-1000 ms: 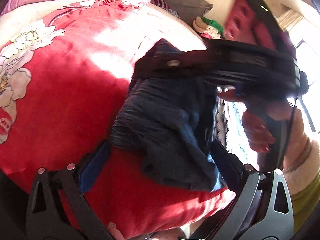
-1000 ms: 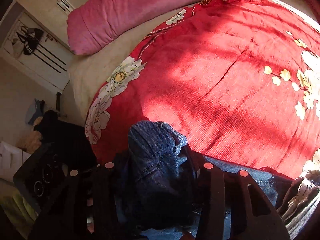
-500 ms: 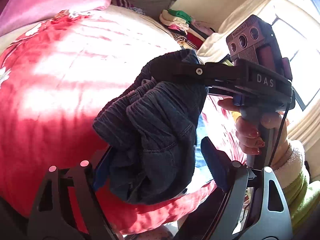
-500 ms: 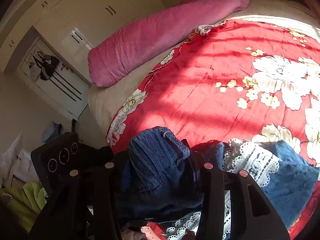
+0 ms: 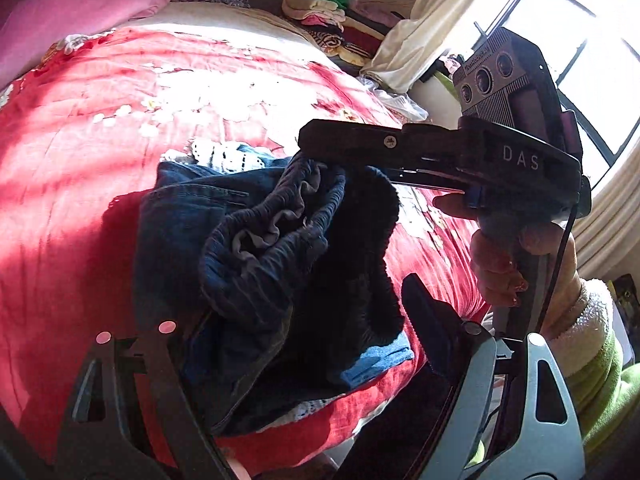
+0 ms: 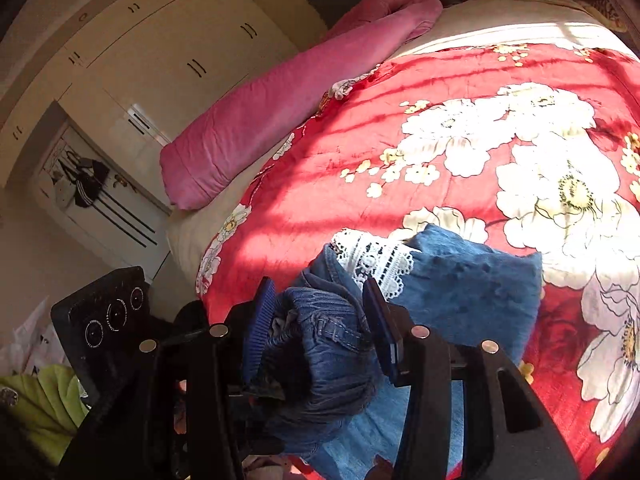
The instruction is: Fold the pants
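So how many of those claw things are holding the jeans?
2. The right gripper pinches a bunch of the jeans; the left gripper has jeans between its fingers, though I can't tell if it's gripping.

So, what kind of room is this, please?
Most likely a home bedroom. A bed with a red floral blanket and a long pink pillow fills the view, built-in wardrobe doors stand behind it, and folded clothes are piled near the window.
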